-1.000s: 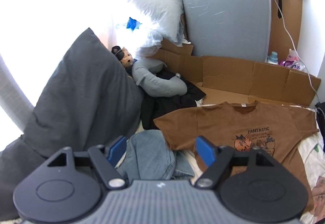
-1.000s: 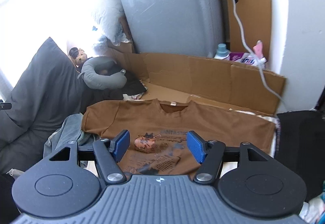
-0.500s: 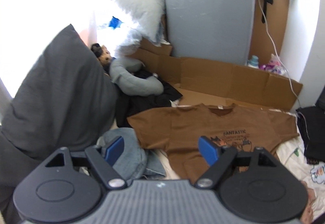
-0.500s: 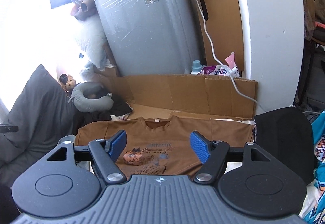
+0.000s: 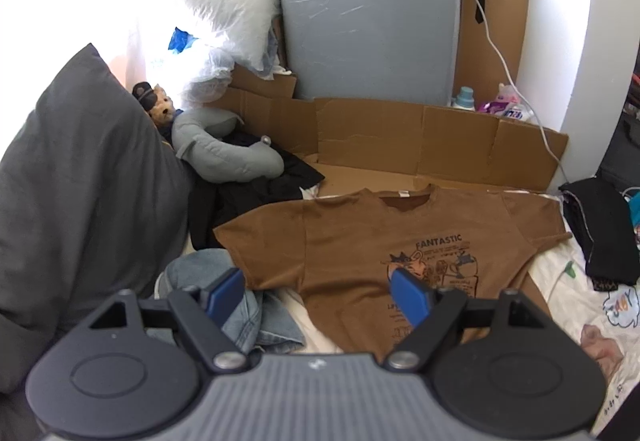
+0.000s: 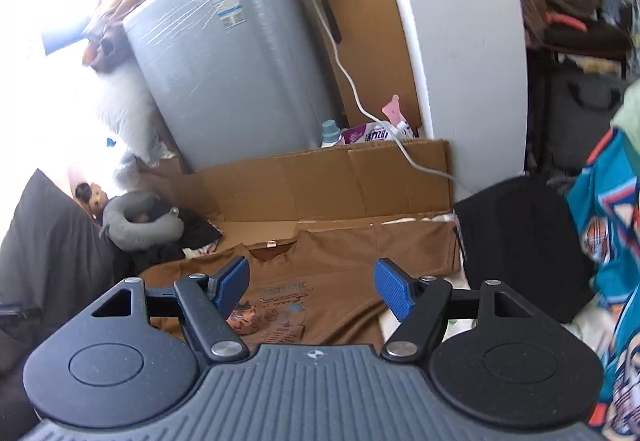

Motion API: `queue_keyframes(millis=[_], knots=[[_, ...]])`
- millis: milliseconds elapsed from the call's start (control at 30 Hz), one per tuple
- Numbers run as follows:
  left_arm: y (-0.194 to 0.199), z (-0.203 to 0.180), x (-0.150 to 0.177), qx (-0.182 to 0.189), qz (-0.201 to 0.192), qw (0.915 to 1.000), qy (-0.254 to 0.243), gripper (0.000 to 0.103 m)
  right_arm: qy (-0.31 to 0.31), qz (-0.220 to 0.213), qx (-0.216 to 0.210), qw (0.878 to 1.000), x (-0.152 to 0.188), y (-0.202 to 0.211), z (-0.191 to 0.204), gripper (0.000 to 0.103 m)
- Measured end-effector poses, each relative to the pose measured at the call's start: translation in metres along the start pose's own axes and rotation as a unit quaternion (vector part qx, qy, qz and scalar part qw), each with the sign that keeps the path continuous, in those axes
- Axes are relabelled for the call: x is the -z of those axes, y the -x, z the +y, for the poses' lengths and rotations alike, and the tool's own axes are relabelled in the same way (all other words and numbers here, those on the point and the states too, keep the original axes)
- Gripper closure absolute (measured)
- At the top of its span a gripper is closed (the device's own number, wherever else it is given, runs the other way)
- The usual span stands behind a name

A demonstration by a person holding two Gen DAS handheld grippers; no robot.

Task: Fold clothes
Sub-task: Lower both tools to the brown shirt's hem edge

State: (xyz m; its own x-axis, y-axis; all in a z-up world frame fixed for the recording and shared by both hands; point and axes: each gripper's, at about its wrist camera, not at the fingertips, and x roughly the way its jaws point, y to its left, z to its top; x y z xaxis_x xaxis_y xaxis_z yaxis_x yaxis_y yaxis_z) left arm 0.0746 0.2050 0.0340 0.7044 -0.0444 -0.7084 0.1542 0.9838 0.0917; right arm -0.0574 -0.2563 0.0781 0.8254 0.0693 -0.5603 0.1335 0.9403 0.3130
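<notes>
We hold our left gripper [image 5: 318, 291] above the bed with its blue pads spread wide and nothing between them; our right gripper [image 6: 311, 285] hangs the same way, jaws apart and empty. The brown T-shirt [image 5: 384, 237] lies flat, front up (the print reads FANTASTIC), collar toward the cardboard [image 5: 404, 145]. Crumpled jeans [image 5: 224, 293] sit just beside its left sleeve, against the grey pillow [image 5: 84, 193]
</notes>
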Motion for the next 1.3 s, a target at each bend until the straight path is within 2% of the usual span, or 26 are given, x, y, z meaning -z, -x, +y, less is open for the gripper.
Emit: queue_keyframes(millis=[267,567,667,733,1000,1300], knots=[[-0.016,-0.010,0.033,0.010,0.009,0.9997,0.020,0.021,0.006,0.002,0.014,1.000,0.026,-0.007,-0.023,0.028],[-0.062,-0.019,0.087,0.002,0.070,0.9972,0.029,0.028,-0.025,0.038,0.046,0.998,0.085,-0.043,-0.064,0.028],[-0.074,-0.014,0.098,-0.007,0.079,0.9952,0.056,0.031,-0.027,0.051,0.050,0.997,0.106,-0.058,-0.073,0.028],[-0.082,-0.011,0.105,-0.006,0.089,0.9934,0.072,0.034,-0.018,0.066,0.054,0.996,0.117,-0.068,-0.076,0.028],[-0.104,-0.005,0.135,-0.023,0.119,0.9898,0.074,0.037,-0.008,0.120,0.071,0.990,0.159,-0.103,-0.093,0.028],[-0.142,0.000,0.169,-0.002,0.165,0.9843,0.062,0.042,0.007,0.184,0.086,0.979,0.197,-0.135,-0.103,0.028]])
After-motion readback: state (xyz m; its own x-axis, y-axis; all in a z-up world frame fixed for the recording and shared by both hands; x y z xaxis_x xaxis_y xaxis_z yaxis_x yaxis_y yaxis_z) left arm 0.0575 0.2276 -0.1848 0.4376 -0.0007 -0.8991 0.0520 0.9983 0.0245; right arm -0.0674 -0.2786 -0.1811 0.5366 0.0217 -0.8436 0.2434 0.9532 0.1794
